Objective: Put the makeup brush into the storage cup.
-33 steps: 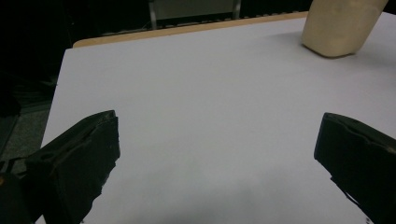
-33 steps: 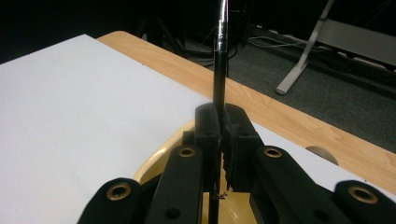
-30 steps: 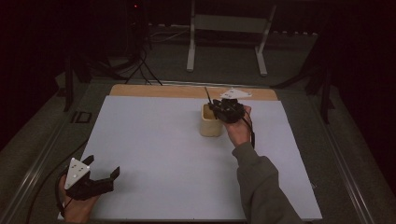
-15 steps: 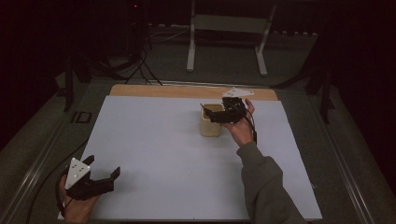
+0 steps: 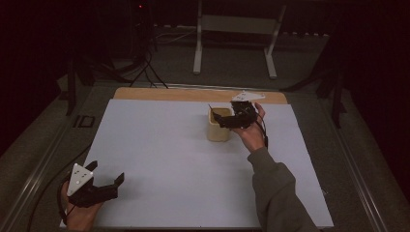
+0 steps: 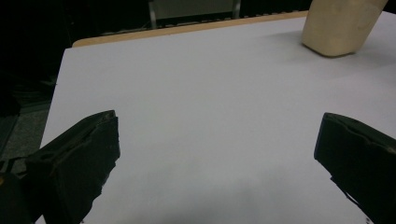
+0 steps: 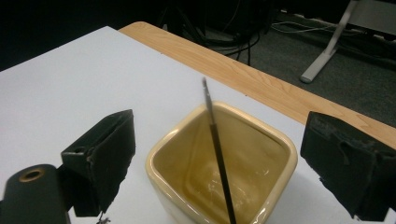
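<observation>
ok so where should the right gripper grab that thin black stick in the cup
Probably the bare upper end of the thin black stick, where it rises above the rim of the cream cup. It leans against the far wall, so come from above with the open right gripper, jaws either side of the shaft.

room: dark | floor (image 5: 232,63): grey carpet | desk (image 5: 159,145): white top, wood edge (image 5: 193,94) at the far side | stand (image 5: 237,24): grey metal legs behind desk | cables (image 5: 145,72): black, on floor, far left
</observation>
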